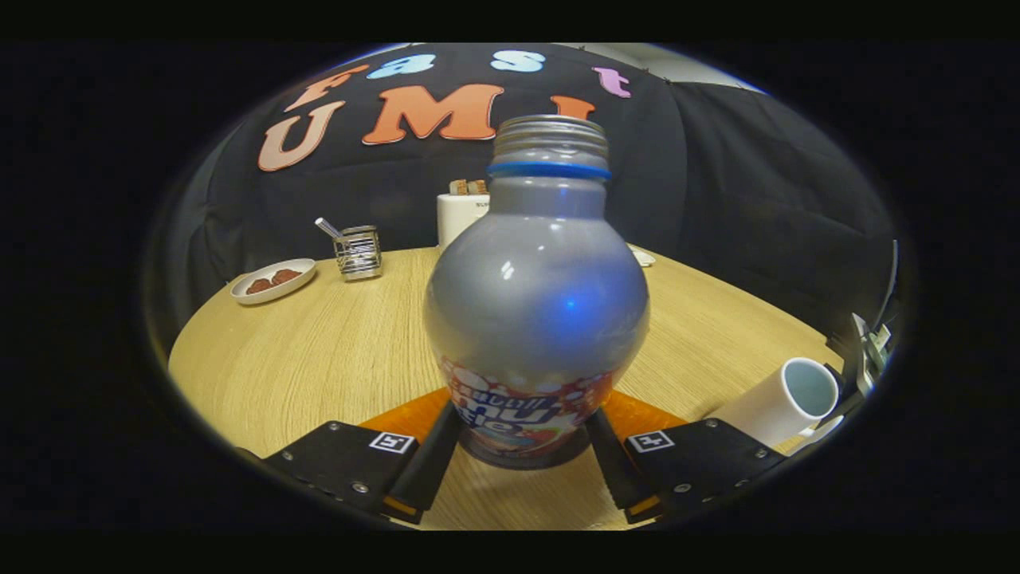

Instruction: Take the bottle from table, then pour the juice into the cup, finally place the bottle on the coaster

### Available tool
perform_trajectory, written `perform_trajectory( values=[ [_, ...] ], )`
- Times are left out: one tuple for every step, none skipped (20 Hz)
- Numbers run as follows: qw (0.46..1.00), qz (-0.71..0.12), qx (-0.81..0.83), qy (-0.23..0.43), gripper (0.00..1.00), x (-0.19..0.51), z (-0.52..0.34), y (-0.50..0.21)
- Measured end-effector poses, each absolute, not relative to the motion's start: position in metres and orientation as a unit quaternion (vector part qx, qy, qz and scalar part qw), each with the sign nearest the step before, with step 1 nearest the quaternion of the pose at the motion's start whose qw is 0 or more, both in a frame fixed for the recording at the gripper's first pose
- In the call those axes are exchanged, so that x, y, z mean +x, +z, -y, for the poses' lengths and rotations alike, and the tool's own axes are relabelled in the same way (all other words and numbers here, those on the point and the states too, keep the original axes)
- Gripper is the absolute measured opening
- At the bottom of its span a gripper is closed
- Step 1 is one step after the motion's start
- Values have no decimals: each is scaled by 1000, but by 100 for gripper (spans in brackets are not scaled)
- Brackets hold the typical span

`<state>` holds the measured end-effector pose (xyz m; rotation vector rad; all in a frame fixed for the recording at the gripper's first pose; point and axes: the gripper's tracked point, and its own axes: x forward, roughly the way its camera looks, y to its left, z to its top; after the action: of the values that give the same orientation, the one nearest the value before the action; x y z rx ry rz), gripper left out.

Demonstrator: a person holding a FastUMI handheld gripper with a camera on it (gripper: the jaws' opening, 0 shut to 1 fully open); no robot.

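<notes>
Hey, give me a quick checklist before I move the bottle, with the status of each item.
1. Bottle between the tongs: ok, a finger on each side of its base.
2. Firm grip: cannot tell, the contact is not clear.
3. Cap off for pouring: ok, bare threaded neck.
4. Cup in reach: ok, right of the tongs; whether it is upright, cannot tell.
5. Coaster free: cannot tell, it shows behind the bottle's base.
6. Path to the cup: ok, bare table between them.
</notes>
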<state>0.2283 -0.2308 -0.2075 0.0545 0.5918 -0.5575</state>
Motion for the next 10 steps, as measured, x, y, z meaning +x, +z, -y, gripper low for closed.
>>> perform_trajectory(
  values=[
    [917,-288,24,-275,82,224,233,-206],
    [916,-287,22,-280,84,221,235,-204],
    [917,-285,24,-279,87,219,234,-201],
    [919,-280,30,-275,93,217,231,-197],
    [921,-276,38,-271,96,215,230,-194],
    [922,-274,44,-271,98,212,229,-190],
    [923,-270,49,-271,98,206,228,-187],
    [923,-267,52,-271,98,201,225,-182],
    [926,-260,55,-268,98,197,222,-176],
    [929,-253,57,-264,98,193,217,-168]
  ],
)
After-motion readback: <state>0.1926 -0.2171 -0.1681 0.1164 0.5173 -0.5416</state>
